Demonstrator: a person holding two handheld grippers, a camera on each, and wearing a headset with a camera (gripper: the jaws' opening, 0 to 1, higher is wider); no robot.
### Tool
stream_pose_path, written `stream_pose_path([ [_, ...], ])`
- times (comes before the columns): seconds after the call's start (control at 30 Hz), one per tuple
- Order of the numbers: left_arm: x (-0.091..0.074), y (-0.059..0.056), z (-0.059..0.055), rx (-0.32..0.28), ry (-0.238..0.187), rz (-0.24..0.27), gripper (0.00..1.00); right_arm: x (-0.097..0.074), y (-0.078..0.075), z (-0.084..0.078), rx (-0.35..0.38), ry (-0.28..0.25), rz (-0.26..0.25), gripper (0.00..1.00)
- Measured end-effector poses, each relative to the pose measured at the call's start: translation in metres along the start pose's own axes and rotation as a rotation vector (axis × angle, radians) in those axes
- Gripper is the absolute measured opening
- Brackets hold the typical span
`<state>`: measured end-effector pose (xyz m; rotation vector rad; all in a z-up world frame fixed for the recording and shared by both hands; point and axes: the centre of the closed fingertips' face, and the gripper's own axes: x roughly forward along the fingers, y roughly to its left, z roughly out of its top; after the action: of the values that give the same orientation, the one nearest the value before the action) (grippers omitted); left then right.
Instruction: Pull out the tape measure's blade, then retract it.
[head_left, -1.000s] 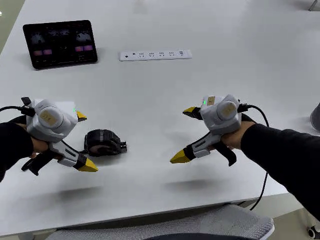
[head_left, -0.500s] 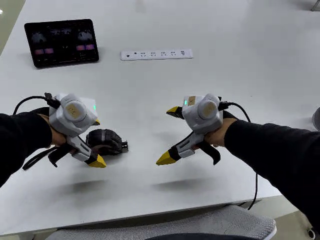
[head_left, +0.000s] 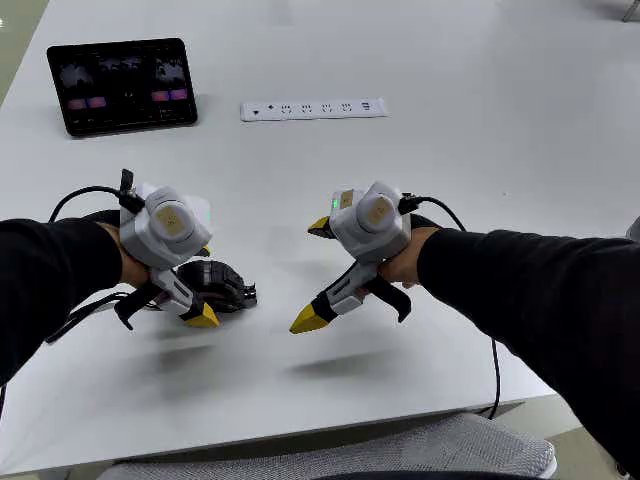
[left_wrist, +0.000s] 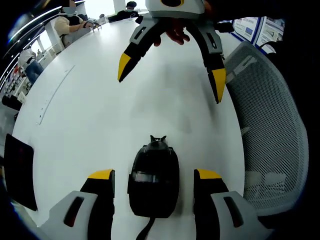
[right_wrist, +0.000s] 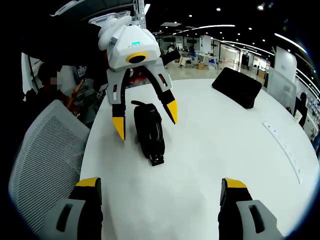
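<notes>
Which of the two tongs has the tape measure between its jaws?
The left tongs: open, straddling the tape measure; the right tongs hover apart.

No readable text or labels

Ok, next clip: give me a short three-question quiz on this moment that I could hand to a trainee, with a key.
1. True or false: the right gripper is open and clear of the tape measure.
2. Where does the tape measure lie? A) between the left gripper's open jaws; B) clamped in the right gripper; C) held by both grippers.
3. Short answer: what shows at the mouth of the tape measure's case?
Key: 1 true. 2 A. 3 Only the end hook; no length has been pulled out.
</notes>
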<state>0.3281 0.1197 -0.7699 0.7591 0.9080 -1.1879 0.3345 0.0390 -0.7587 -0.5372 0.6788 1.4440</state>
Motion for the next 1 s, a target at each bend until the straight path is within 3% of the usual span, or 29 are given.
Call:
stream_pose_path([
  [0.4,0.004,0.001,0.007,0.03,0.011,-0.012,0.47,0.021,0.001,0.013,-0.043,0.013,0.025,0.99],
  [0.53,0.004,0.003,0.009,0.043,0.022,-0.012,0.39,0.027,0.003,0.015,-0.068,0.024,0.042,0.99],
  [0.6,0.005,-0.002,0.01,0.058,0.019,-0.047,0.33,0.03,0.002,0.016,-0.072,0.026,0.048,0.99],
  [0.7,0.005,0.001,0.009,0.06,0.012,-0.031,0.33,0.033,0.002,0.019,-0.07,0.024,0.053,0.99],
  [0.73,0.004,0.002,0.009,0.048,0.007,-0.031,0.33,0.034,0.001,0.019,-0.069,0.021,0.051,0.98],
  [0.83,0.004,0.002,0.009,0.039,0.007,-0.028,0.32,0.035,0.0,0.019,-0.101,0.032,0.048,0.77],
  [0.93,0.006,0.004,0.008,0.046,0.016,-0.001,0.32,0.039,0.0,0.019,-0.095,0.031,0.051,0.79],
  [1.0,0.005,0.003,0.008,0.045,0.02,0.0,0.32,0.042,0.0,0.018,-0.12,0.039,0.049,0.72],
])
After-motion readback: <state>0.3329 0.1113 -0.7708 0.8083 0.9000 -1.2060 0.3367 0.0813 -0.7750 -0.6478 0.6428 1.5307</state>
